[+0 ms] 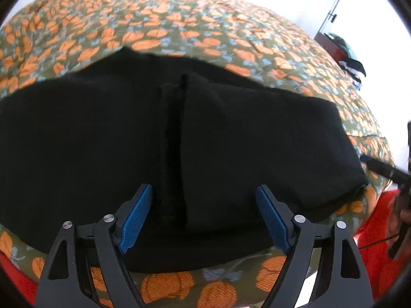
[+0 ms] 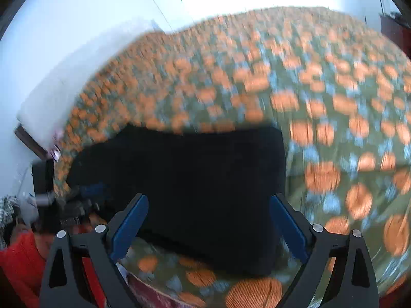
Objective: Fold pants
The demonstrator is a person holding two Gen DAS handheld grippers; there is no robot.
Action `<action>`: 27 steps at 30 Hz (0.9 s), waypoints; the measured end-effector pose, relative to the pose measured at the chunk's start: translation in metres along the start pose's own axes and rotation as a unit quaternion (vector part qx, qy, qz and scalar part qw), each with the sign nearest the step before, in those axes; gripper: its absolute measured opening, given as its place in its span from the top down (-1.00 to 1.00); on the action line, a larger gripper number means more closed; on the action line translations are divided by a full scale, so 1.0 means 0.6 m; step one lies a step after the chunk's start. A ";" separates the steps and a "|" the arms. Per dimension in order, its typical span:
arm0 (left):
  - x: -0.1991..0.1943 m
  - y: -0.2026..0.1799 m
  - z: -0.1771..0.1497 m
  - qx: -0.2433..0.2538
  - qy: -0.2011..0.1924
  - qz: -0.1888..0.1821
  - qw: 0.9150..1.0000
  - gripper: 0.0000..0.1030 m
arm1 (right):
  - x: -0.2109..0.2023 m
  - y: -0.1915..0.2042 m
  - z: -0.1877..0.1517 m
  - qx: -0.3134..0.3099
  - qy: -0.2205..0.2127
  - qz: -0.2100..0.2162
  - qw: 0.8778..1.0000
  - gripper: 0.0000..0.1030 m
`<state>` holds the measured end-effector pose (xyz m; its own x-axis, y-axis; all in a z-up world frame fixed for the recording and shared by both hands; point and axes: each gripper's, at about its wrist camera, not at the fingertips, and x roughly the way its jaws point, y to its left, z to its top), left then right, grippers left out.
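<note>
The black pants (image 1: 164, 138) lie folded in a flat block on the bed's pumpkin-print cover (image 1: 179, 25), with one layer's edge running down the middle. My left gripper (image 1: 204, 192) is open and empty, hovering over the near edge of the pants. My right gripper (image 2: 209, 202) is open and empty, just above the near right part of the pants (image 2: 195, 179); that view is blurred. The right gripper also shows at the right edge of the left wrist view (image 1: 385, 170), beside the pants' right end.
The pumpkin-print cover (image 2: 334, 102) spreads around the pants on all sides. Red clothing (image 1: 377, 231) of the person is at the bed's near edge. A dark cabinet with items (image 1: 341, 51) stands at the far right by the white wall.
</note>
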<state>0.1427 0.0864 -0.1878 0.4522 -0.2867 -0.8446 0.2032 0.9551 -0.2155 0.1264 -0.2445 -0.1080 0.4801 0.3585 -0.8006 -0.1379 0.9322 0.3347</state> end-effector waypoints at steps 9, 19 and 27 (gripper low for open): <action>-0.073 0.094 0.000 -0.110 -0.061 0.001 0.992 -0.65 | -0.018 0.054 0.002 -0.068 -0.045 0.002 0.997 -0.84; -0.117 0.238 -0.044 -0.280 -0.097 0.005 0.955 -0.65 | 0.017 0.044 -0.024 -0.057 -0.008 -0.005 0.998 -0.84; -0.206 0.374 -0.104 -0.428 -0.197 0.013 0.882 -0.65 | 0.018 0.042 -0.024 -0.050 -0.011 0.003 0.999 -0.84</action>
<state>0.0785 0.3412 -0.1621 0.7485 -0.1057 -0.6546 -0.4657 0.6189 -0.6325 0.1159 -0.2163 -0.1154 0.4972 0.3639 -0.7876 -0.2262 0.9308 0.2872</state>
